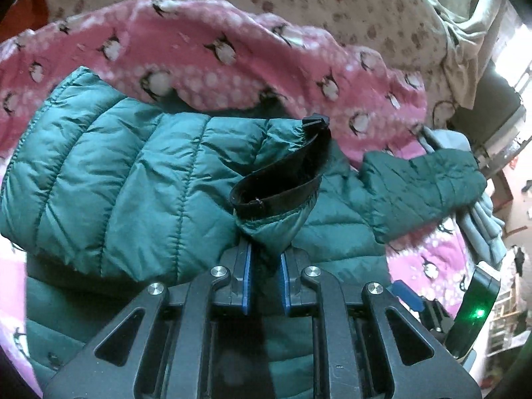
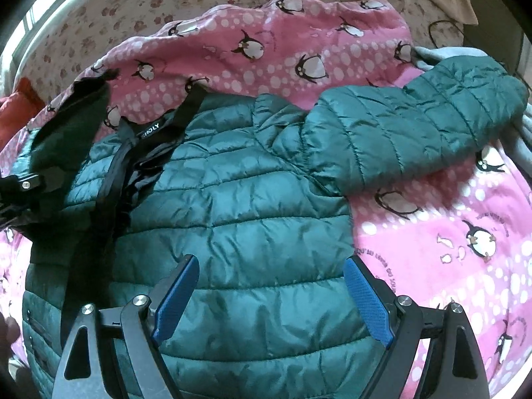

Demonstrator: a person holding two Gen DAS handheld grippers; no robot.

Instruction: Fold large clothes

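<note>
Jacket, teal quilted puffy nylon (image 2: 232, 199), is lying mid-frame on pink penguin-print fleece blanket (image 2: 449, 232). Left tongs (image 1: 266, 256) are pinching its sleeve cuff (image 1: 276, 199); right tongs (image 2: 269, 299) are hovering open. Likely light, soft, slippery; hems grip best.

A bedroom in a home is shown. A bed (image 2: 99, 10) is covered by a pale sheet printed with reddish flowers, seen across the top of both views. Over it a pink fleece blanket (image 2: 449, 232) with penguins and white dots is spread, filling the middle and the right of the frames. A teal quilted jacket (image 2: 249, 199) is laid on the blanket. Crumpled beige bedding (image 1: 465, 33) is bunched at the upper right of the left wrist view, and folded grey clothes (image 1: 485, 226) are piled at its right edge. Beyond them, at the far right, cluttered furniture and a bright window are glimpsed, too blurred to be told further.
</note>
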